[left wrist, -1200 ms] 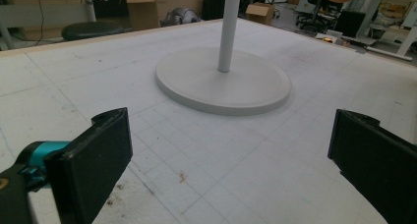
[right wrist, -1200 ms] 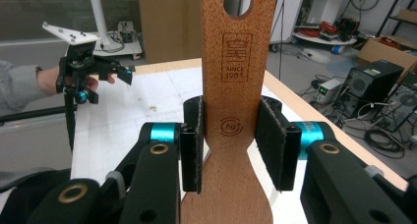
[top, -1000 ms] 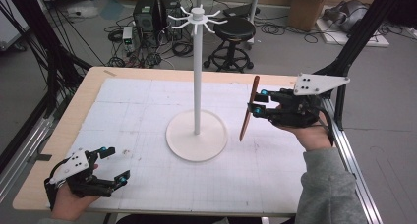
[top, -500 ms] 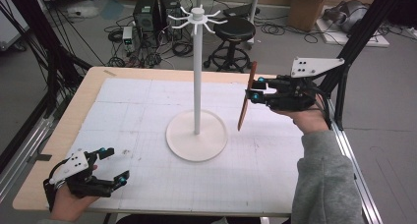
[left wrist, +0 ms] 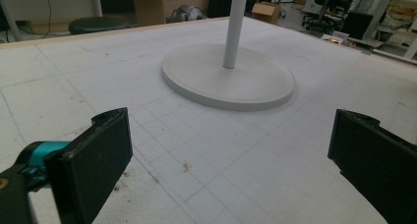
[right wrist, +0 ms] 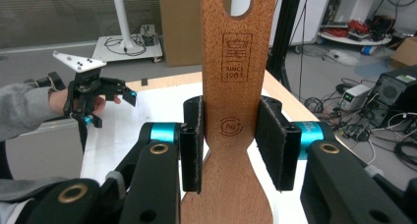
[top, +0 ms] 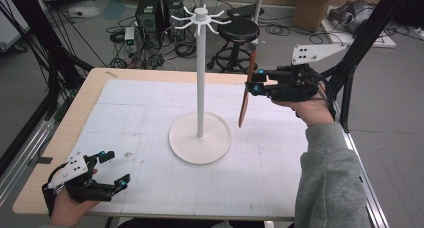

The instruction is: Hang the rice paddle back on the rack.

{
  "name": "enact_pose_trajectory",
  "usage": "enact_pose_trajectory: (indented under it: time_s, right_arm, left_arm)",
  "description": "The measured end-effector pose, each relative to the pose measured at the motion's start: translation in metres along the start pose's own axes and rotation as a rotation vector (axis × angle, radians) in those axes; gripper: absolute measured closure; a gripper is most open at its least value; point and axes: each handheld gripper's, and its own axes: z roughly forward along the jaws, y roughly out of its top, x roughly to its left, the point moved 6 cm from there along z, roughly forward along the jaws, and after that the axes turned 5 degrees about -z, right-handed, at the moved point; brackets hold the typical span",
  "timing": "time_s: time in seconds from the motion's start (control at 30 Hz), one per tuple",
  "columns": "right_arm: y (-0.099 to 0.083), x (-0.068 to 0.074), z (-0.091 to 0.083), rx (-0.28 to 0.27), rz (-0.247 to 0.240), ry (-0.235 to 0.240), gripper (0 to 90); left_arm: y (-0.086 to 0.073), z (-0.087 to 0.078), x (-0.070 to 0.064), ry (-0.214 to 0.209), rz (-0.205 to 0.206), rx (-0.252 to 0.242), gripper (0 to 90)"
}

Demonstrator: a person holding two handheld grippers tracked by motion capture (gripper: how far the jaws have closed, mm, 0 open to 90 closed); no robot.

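Left claw: near left corner of the table, jaws spread wide, nothing between them.

White stand: table centre, round base, pole topped with hooks (all bare).

Right claw: far right, raised above the table, clenched on the wooden spatula at its neck; slotted handle end uppermost, blade hanging down.

Status, as judged: pickup done; the lift to hook height and threading the slot remain.

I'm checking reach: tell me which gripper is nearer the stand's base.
Right. The right gripper holds a wooden spatula just right of the base; the left gripper sits open at the table's near-left corner.
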Motion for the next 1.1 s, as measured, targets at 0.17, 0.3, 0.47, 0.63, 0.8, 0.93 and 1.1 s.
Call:
enact_pose_trajectory:
  time_s: [0.17,0.3,0.47,0.63,0.8,0.93,1.1]
  right_arm:
    - [0.011,-0.004,0.006,0.001,0.004,0.0,64.3]
    - [0.019,-0.008,0.011,0.021,0.004,-0.008,64.3]
    - [0.032,-0.015,0.013,0.029,0.003,-0.028,64.3]
    - [0.039,-0.021,0.019,0.021,0.0,-0.046,64.3]
    - [0.044,-0.024,0.024,0.01,-0.016,-0.09,64.3]
    - [0.047,-0.027,0.026,-0.017,-0.005,-0.103,64.3]
    - [0.05,-0.03,0.029,-0.015,0.004,-0.104,64.3]
  left_arm:
    - [-0.001,-0.001,-0.001,0.001,-0.002,0.001,3.4]
    - [-0.002,-0.003,0.0,0.006,-0.003,0.002,3.4]
    - [-0.002,-0.003,0.0,0.005,-0.004,0.003,3.4]
    - [-0.002,-0.003,0.0,0.005,-0.006,0.003,3.4]
    - [-0.002,-0.002,-0.002,-0.009,-0.005,0.002,3.4]
    - [-0.003,-0.001,-0.002,-0.008,-0.004,0.01,3.4]
    - [-0.003,-0.001,-0.002,-0.006,-0.011,0.006,3.4]
